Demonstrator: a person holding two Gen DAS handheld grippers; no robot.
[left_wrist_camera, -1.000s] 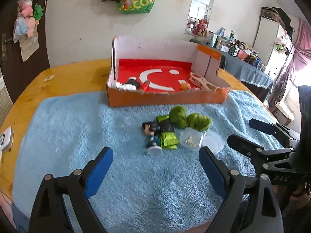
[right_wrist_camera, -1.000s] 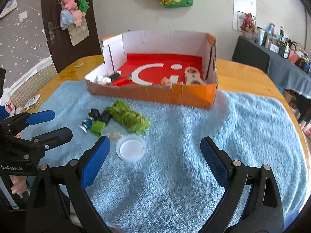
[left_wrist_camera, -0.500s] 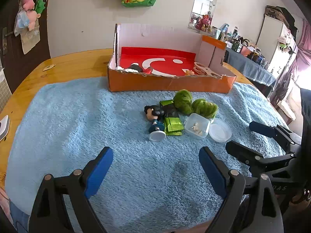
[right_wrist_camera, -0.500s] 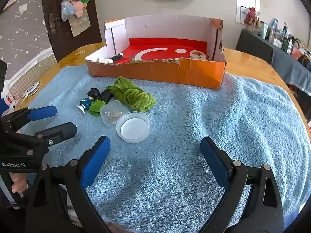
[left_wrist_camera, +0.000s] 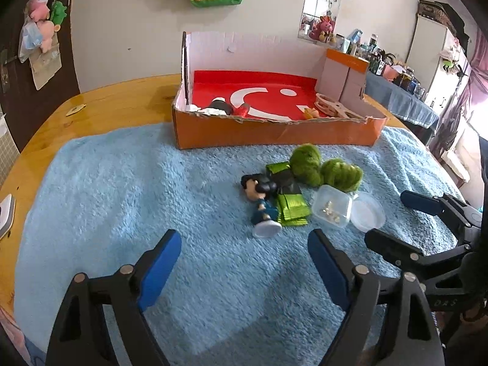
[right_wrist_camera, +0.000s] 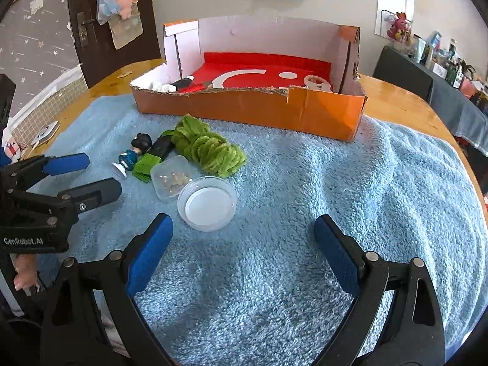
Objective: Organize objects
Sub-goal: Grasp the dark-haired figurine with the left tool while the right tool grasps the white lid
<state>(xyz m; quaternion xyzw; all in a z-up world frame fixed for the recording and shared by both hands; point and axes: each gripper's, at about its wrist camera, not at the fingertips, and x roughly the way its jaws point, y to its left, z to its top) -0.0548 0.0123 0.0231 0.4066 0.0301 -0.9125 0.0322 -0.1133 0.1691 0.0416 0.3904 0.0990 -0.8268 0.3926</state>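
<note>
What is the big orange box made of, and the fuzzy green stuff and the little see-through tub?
The orange box looks like cardboard: its front edge is torn and ragged, with a matte finish. The green bundle seems to be soft, fuzzy chenille or yarn, looped in coils. The small tub looks like clear, glossy plastic, since small pale bits show through it.

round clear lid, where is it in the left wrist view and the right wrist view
Left wrist: round clear lid at right of centre, beside the square clear tub.
Right wrist: lid left of centre, below the tub.
Shared landmark: orange box behind.
</note>
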